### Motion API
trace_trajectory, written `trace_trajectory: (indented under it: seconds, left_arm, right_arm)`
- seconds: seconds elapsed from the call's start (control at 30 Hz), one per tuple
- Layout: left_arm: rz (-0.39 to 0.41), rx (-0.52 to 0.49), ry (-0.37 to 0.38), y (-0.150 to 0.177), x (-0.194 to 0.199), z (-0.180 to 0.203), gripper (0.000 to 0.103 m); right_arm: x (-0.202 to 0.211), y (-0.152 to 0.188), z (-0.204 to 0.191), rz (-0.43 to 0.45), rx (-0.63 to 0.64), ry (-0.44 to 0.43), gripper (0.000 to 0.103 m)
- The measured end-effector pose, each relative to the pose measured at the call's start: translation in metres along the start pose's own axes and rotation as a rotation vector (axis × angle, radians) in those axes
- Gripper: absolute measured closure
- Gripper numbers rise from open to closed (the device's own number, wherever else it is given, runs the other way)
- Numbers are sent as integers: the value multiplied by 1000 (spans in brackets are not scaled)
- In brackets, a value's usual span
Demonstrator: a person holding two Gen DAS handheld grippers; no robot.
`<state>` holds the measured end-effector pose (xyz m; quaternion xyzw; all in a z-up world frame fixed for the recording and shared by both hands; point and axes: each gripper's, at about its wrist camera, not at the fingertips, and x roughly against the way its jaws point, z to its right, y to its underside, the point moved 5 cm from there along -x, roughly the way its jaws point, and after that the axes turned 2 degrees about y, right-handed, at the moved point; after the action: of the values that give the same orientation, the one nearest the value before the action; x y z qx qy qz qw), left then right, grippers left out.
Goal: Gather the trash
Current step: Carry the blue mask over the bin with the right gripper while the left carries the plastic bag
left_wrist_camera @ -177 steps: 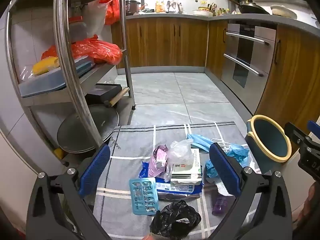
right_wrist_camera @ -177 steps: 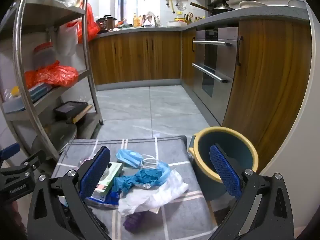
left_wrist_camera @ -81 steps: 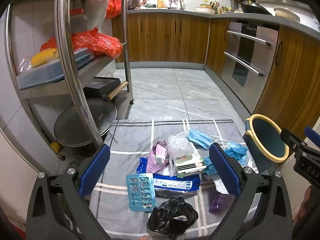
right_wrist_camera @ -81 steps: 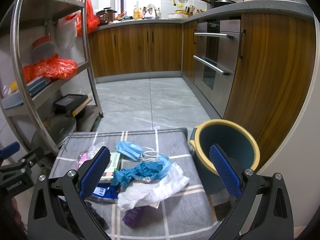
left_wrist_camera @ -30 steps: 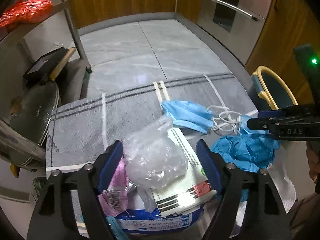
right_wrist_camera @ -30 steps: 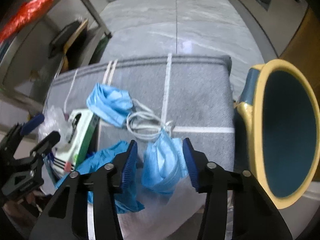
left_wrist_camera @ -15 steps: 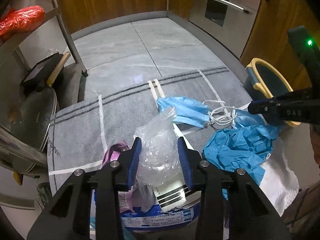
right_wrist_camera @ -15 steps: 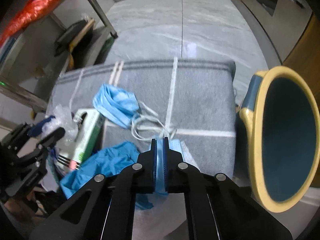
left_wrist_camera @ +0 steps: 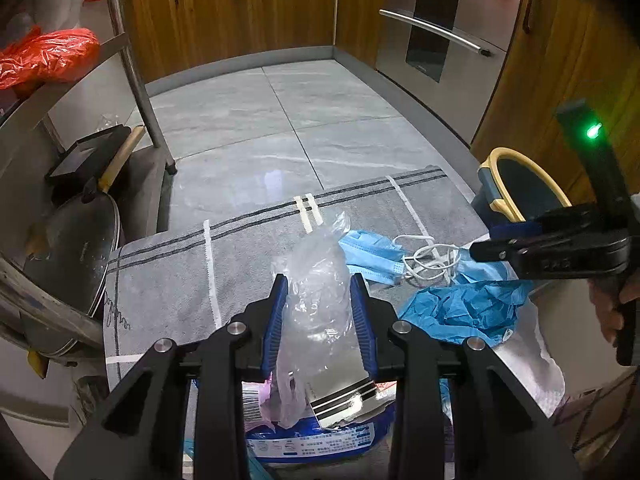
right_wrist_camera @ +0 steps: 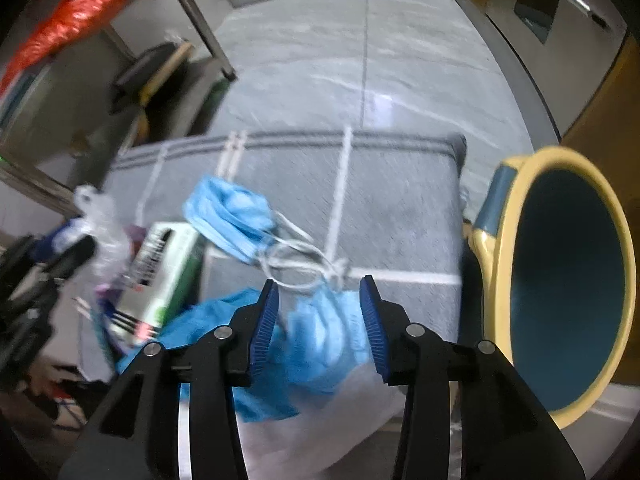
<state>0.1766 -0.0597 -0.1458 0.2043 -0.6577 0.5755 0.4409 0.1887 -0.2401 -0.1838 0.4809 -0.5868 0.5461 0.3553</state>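
The gray mat (left_wrist_camera: 168,280) covers the surface that carries the trash, and the blue bin (right_wrist_camera: 568,280) with the yellow rim stands just off its right edge, mouth open and apparently empty. The pile lies along the mat's near edge: white paper (left_wrist_camera: 532,364) at the near right corner, a blue glove (left_wrist_camera: 456,312) on it, a carton (right_wrist_camera: 164,276) and a blue packet (left_wrist_camera: 316,440) toward the middle, and two masks, one (right_wrist_camera: 228,208) further in and one (right_wrist_camera: 324,332) beside the glove.

The changes are in the claws. A second ago the left claw (left_wrist_camera: 320,316) stood wide around the clear bag (left_wrist_camera: 316,280); now its jaws are closing, the pads press the bag from both sides, and the bag stands above the carton rather than slumped on it. In judgement, that item is secured and ready to be carried across to the bin.

The right claw (right_wrist_camera: 320,316) was pinched flat on the nearer mask half a second ago; now its jaws are opening, at a middling gap, with the mask between them but the pads not pressing it. The frame is blurred, so whether the mask slipped or was let go cannot be told. Either way it lies on the mat near the right edge, and nothing seems to have reached the bin; that grasp likely needs repeating.
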Motion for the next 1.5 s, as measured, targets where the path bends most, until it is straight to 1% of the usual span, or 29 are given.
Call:
trace_trajectory:
  seconds: [0.13, 0.17, 0.2, 0.23, 0.27, 0.3, 0.37, 0.5, 0.67, 0.8, 0.87, 1.0, 1.1, 1.2, 1.33, 1.43, 1.5]
  left_arm:
    - [-1, 2, 2, 0, -1, -1, 71]
    - [-2, 3, 3, 1, -1, 0, 71]
    - [-4, 3, 4, 1, -2, 0, 71]
    - [-4, 2, 4, 0, -2, 0, 71]
    - [-3, 2, 4, 0, -1, -1, 71]
    - [-1, 3, 4, 0, -1, -1, 71]
    - [4, 5, 6, -1, 0, -1, 71]
    - [25, 14, 10, -5, 6, -3, 71]
    - [55, 19, 13, -11, 14, -3, 71]
    - [85, 22, 14, -20, 22, -2, 71]
    - [95, 22, 11, -25, 26, 0, 71]
    - [157, 21, 29, -46, 40, 16, 71]
    - [192, 12, 54, -61, 46, 34, 71]
    - [211, 11, 88, -69, 49, 52, 71]
    - [219, -40, 137, -76, 49, 90, 71]
    - [219, -72, 182, -79, 50, 122, 71]
    - [220, -109, 207, -84, 49, 148, 71]
  right_arm:
    - [-21, 9, 12, -60, -50, -3, 60]
    - [-23, 11, 14, -70, -62, -8, 65]
    - [-27, 12, 16, -88, -86, -33, 78]
    - [-28, 13, 16, -97, -101, -57, 84]
    - [-28, 15, 17, -100, -114, -79, 94]
    - [-26, 13, 17, -92, -120, -92, 97]
    - [-16, 9, 14, -63, -112, -104, 99]
    - [16, -6, 5, 41, -68, -104, 99]
    - [55, -18, -7, 155, 5, -77, 99]
    - [84, -24, -11, 238, 35, -72, 99]
    - [95, -26, -11, 267, 43, -73, 99]
    - [115, -30, -4, 313, 27, -84, 99]
    - [125, -29, 9, 337, 10, -75, 99]
    - [136, -28, 29, 366, -11, -41, 99]
    - [147, -29, 75, 399, -52, 62, 99]
    - [149, -27, 114, 405, -108, 134, 99]
    - [148, -24, 139, 398, -158, 151, 99]
